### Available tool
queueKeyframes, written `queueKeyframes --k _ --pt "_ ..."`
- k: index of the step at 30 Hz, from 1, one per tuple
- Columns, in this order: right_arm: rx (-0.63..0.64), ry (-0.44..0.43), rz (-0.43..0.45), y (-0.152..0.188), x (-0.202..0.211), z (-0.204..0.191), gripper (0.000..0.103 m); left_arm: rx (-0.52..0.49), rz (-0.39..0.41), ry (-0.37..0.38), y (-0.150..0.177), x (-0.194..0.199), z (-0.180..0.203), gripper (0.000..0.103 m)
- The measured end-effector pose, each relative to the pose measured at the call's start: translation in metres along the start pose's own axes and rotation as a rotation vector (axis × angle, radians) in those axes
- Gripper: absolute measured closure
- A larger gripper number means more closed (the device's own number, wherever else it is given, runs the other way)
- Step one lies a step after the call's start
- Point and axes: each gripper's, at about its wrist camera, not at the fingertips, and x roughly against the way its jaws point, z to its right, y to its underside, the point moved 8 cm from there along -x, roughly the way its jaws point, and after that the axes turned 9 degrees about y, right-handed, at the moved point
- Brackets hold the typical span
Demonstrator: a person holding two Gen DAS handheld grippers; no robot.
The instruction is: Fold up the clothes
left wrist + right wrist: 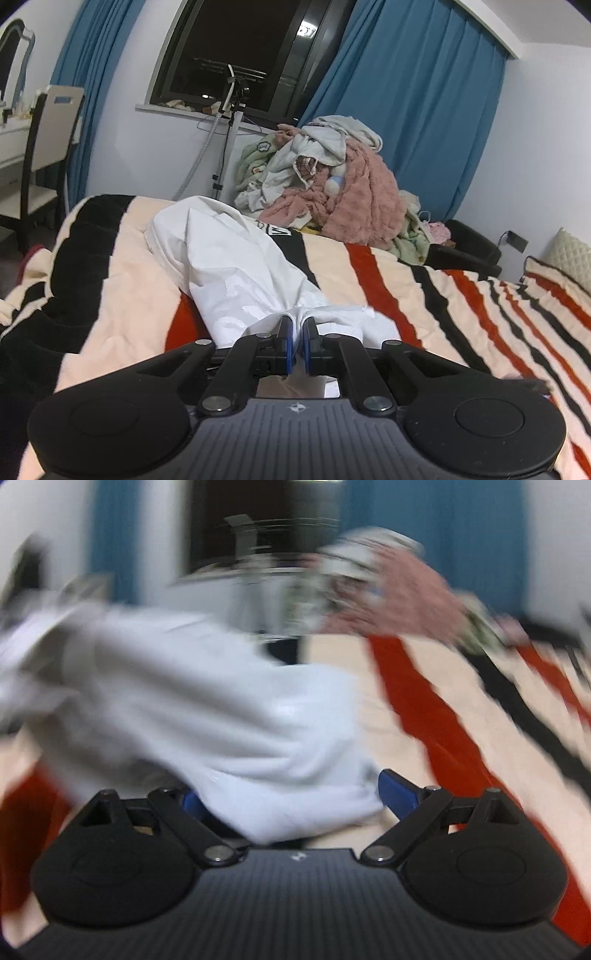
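A white garment (236, 266) lies bunched lengthwise on the striped blanket (424, 295), a black panel with white lettering showing at its far side. My left gripper (298, 332) is shut on the near edge of this white cloth, which is pinched between the blue pads. In the blurred right wrist view the same white garment (192, 709) spreads from the left down to the middle. My right gripper (291, 797) is open, its blue fingers (397, 792) wide apart, with the cloth's lower edge lying between them.
A heap of unfolded clothes and a pink fleece (332, 181) is piled at the bed's far side under blue curtains (417, 96). A chair (44, 155) and white desk stand at the left. A tripod stand (229, 122) stands by the dark window.
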Motion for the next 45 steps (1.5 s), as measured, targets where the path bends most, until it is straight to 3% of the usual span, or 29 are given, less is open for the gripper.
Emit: queueKeyframes --k 5,6,12,16,19,25,30,32,36,38,45 --pt "-0.337 0.036 0.05 -0.031 0.013 0.064 0.009 -0.045 -0.008 0.019 0.005 -0.002 0.011 0.097" --pt "-0.349 0.032 0.068 -0.037 0.018 0.07 0.009 -0.052 -0.006 0.023 0.006 -0.002 0.012 0.097" --pt "-0.292 0.005 0.176 -0.07 0.046 0.084 0.009 -0.02 0.044 0.049 -0.004 0.012 0.009 0.097" --pt "-0.184 0.105 0.016 -0.045 0.022 0.086 0.009 0.027 0.069 0.056 -0.01 0.021 0.0 0.097" --pt "-0.121 0.134 0.093 -0.054 0.03 0.08 0.009 0.062 0.035 0.017 -0.005 0.015 -0.014 0.097" --pt "0.003 0.183 0.28 -0.075 0.053 0.066 0.009 0.142 -0.119 -0.058 0.017 -0.014 -0.048 0.094" --pt "0.111 0.153 0.385 -0.081 0.073 0.045 0.009 0.141 -0.183 -0.107 0.028 -0.025 -0.065 0.079" --pt "0.13 0.137 0.383 -0.081 0.073 0.039 0.009 0.123 -0.199 -0.133 0.03 -0.026 -0.067 0.057" --pt "0.138 0.111 0.378 -0.083 0.076 0.033 0.009 0.088 -0.23 -0.158 0.034 -0.018 -0.059 0.036" --pt "0.131 0.103 0.366 -0.084 0.077 0.032 0.009 0.069 -0.221 -0.162 0.035 -0.011 -0.053 0.021" --pt "0.106 0.077 0.326 -0.085 0.074 0.033 0.009 -0.065 -0.177 -0.198 0.044 0.017 -0.023 0.012"
